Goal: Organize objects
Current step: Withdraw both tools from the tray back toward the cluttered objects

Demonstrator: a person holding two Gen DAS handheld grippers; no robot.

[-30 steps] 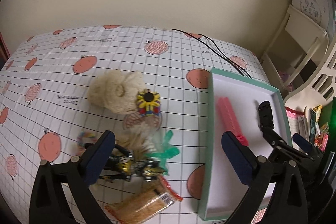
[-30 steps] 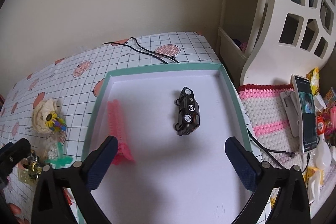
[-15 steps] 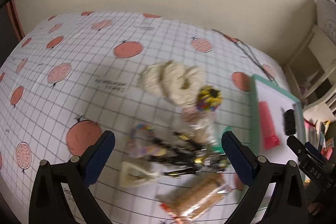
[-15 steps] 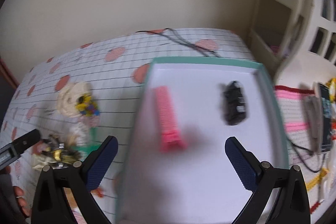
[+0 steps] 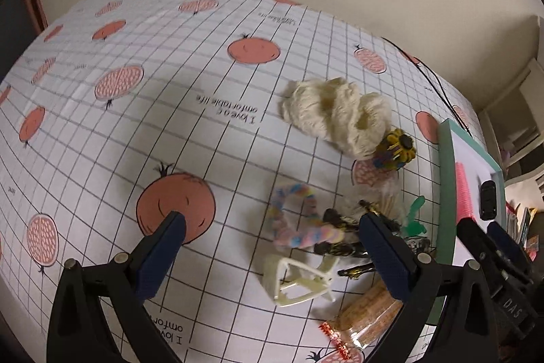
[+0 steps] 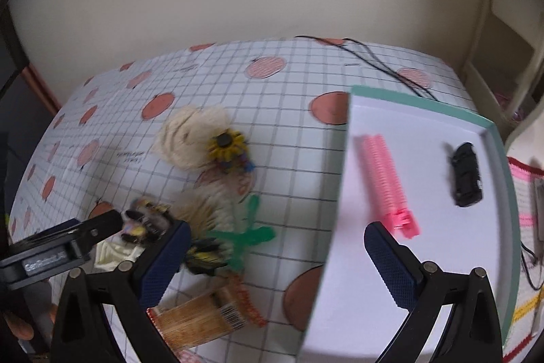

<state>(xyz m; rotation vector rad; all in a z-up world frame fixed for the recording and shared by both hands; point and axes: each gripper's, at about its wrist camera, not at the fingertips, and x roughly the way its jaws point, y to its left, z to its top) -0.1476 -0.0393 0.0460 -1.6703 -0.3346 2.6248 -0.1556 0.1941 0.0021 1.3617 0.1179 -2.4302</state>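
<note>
A loose heap of small objects sits on the gridded surface (image 5: 204, 111) just left of a teal-rimmed tray (image 6: 421, 99): a cream yarn bundle (image 5: 336, 111), a sunflower toy (image 5: 396, 150), a pastel loop (image 5: 299, 216), a white hair clip (image 5: 299, 279), a black-and-gold toy (image 5: 340, 249), a green figure (image 6: 246, 235) and a wrapped snack bar (image 6: 200, 322). The tray's white floor holds a pink comb (image 6: 384, 179) lying lengthwise and, well apart to its right, a black toy car (image 6: 465, 174). Only the left wrist view makes the clip and loop plain; the right wrist view shows the whole tray, which the left view catches merely as a sliver at its right edge. The left gripper (image 5: 272, 250) hangs over the heap with its fingers spread wide and holding nothing, the loop and clip lying between them. The right gripper (image 6: 275, 257) hangs over the tray's left rim, fingers likewise wide apart and empty. Much bare surface lies left of the heap, and much bare floor remains in the tray. A black cable (image 6: 370, 60) crosses the surface's far edge.
</note>
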